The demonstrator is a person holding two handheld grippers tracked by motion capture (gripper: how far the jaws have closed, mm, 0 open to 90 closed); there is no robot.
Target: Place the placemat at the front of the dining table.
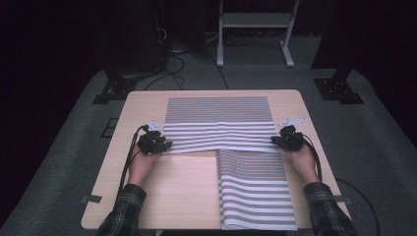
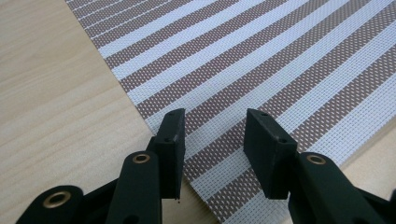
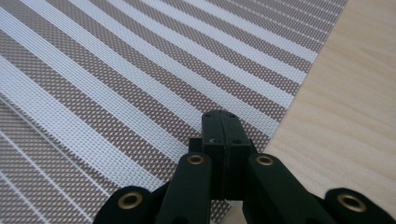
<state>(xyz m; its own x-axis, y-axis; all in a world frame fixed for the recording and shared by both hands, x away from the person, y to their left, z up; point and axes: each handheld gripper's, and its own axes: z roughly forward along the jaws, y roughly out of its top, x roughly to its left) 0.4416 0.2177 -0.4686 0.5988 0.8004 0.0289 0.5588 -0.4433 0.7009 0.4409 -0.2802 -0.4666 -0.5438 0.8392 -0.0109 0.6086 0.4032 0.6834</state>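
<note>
Two brown-and-white striped woven mats lie on the light wooden table [image 1: 172,191]. The back mat [image 1: 219,132] lies crosswise, and the front mat [image 1: 255,191] runs toward the near edge at the right. My left gripper [image 1: 164,145] is at the back mat's left edge. In the left gripper view its jaws [image 2: 215,116] stand open over the mat's near corner [image 2: 261,56], the pads apart from the weave. My right gripper [image 1: 274,141] is at the same mat's right edge. In the right gripper view its jaws [image 3: 220,114] are pressed together over the mat's border [image 3: 116,84]; I cannot tell whether the weave is pinched.
Bare wood [image 2: 46,93] lies left of the mat, and more of it [image 3: 345,102] beyond the right border. A white metal stand [image 1: 255,29], dark stand feet [image 1: 115,88] and cables [image 1: 172,69] are on the grey floor behind the table. Plaid sleeves [image 1: 123,211] enter from below.
</note>
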